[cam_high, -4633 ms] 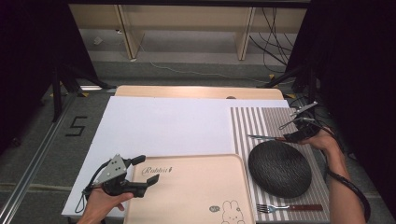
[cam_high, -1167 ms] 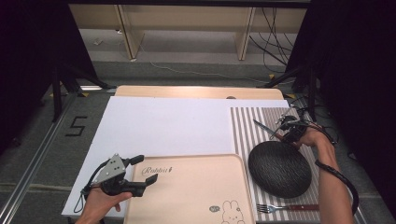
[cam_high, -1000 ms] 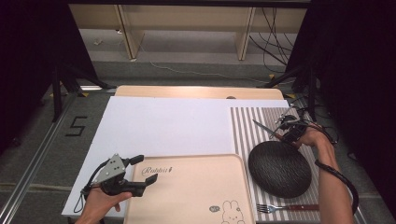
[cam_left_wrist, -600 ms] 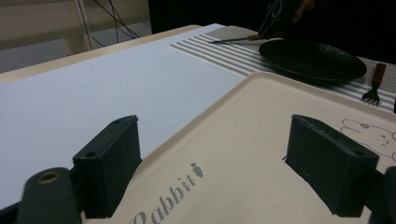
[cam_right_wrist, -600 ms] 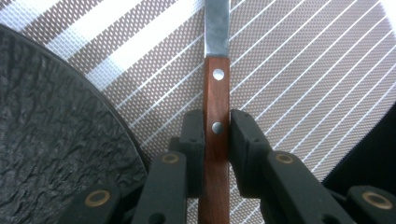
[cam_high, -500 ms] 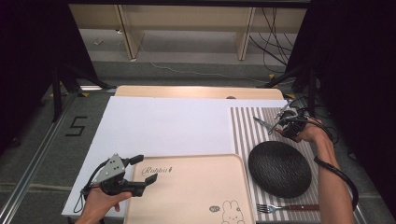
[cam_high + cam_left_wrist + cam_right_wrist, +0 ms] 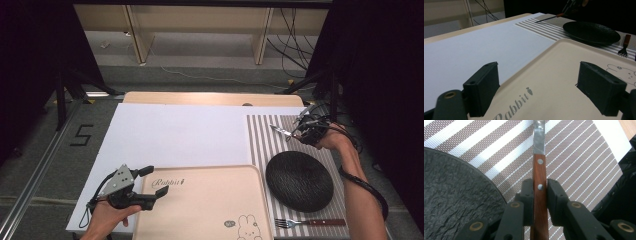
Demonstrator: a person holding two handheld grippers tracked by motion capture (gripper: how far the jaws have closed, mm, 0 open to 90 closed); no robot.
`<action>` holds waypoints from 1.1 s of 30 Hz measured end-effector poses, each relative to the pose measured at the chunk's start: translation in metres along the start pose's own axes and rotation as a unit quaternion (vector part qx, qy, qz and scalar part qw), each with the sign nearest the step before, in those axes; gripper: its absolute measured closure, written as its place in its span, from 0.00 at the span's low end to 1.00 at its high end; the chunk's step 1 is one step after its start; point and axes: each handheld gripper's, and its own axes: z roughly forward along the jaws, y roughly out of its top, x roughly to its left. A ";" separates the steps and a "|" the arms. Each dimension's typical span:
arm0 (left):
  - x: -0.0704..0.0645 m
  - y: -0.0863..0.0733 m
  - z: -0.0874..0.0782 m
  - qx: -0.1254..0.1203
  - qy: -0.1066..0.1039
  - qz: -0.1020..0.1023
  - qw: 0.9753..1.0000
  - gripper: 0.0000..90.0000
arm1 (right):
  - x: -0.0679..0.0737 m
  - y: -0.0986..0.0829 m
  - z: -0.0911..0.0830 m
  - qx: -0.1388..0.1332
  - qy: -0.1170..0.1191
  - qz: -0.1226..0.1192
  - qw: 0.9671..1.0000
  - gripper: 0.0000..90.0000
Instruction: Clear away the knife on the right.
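Note:
A knife (image 7: 539,173) with a brown riveted wooden handle sits between the jaws of my right gripper (image 7: 539,188), which is shut on it. In the high view that gripper (image 7: 306,131) hovers over the far right of the striped placemat (image 7: 260,135), the knife's blade (image 7: 280,131) pointing left. A black textured plate (image 7: 299,180) lies on the mat just nearer than it. My left gripper (image 7: 156,183) stands open at the left edge of a beige rabbit tray (image 7: 205,205), with the tray's rim (image 7: 534,67) between its jaws.
A fork (image 7: 310,222) with a brown handle lies on the mat in front of the plate. A white sheet (image 7: 175,135) covers the middle of the table. Dark curtains and cables stand at the right, beyond the table edge.
My right gripper has lifted with the knife and moved away from the plate toward the far right. The left gripper has stayed where it was.

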 end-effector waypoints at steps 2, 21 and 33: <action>0.000 0.000 0.000 0.000 0.000 0.000 1.000 0.19 | -0.001 0.001 -0.002 0.001 -0.002 -0.001 1.000 0.86; 0.001 0.000 -0.001 -0.002 0.003 -0.001 1.000 0.19 | 0.022 0.013 -0.049 -0.046 0.004 0.029 0.999 0.86; 0.001 0.001 -0.001 -0.003 0.001 0.002 1.000 0.19 | 0.065 0.019 -0.074 -0.076 0.006 -0.007 0.997 0.86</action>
